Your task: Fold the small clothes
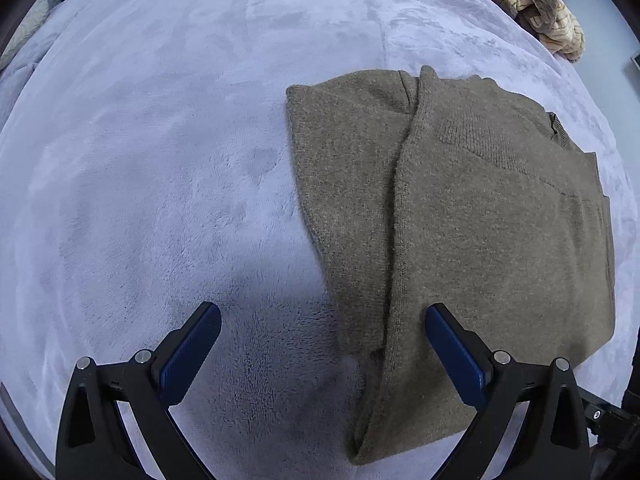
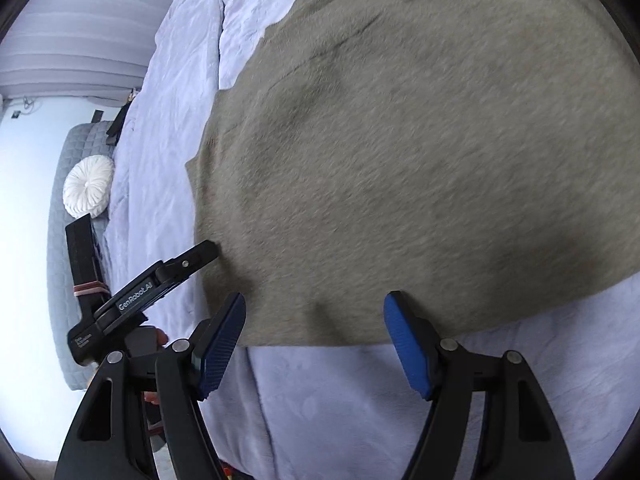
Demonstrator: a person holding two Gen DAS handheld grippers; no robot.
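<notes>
Both hand-held grippers, left and right, hover spread apart over a folded olive-brown knitted sweater on the lavender plush bed blanket.

"GenRobot.AI" stands on the left hand-held gripper.

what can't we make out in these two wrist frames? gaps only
- Brown sweater: its underside and inner layers are hidden by its own folds in the left wrist view; in the right wrist view it is blurred, its far edge cut off by the lens rim.
- Striped garment: partly cut off at the top edge of the left wrist view; type unclear.
- Left gripper and right gripper: both open and holding nothing; contact with the blanket can't be judged.
</notes>
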